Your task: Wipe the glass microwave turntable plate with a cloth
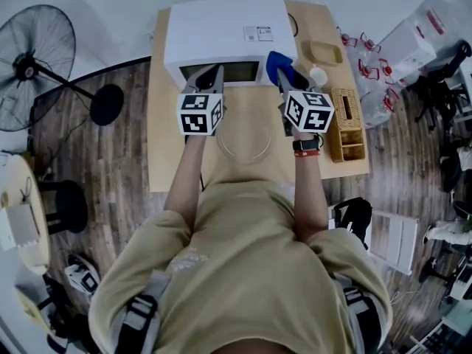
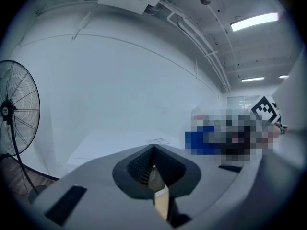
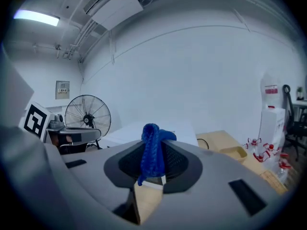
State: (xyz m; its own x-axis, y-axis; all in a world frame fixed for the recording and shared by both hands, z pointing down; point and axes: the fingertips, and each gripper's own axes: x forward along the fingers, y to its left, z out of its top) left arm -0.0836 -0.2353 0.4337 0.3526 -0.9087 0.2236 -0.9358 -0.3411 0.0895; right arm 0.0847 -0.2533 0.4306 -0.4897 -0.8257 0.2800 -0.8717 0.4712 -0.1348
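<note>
Woven wicker basket stands at the 3 o'clock edge of the wooden table. Its contents cannot be made out. A shallow beige tray sits at 12 o'clock from the basket, beside the white microwave; its contents are likewise not readable.

The glass turntable plate lies flat on the table at 6 o'clock from the microwave, between the person's forearms. It shows only as a faint clear ring.

The right gripper is at 1 o'clock from the plate. Its jaws are pinched on a blue cloth. In the right gripper view, the cloth bunches over the tip of the right gripper and hangs down between the jaws. Cloth and plate are apart, not touching.

The left gripper is at 11 o'clock from the plate. In the left gripper view, the left gripper has its jaws pressed together with nothing between them. Both grippers point up toward the wall, clear of the plate.
</note>
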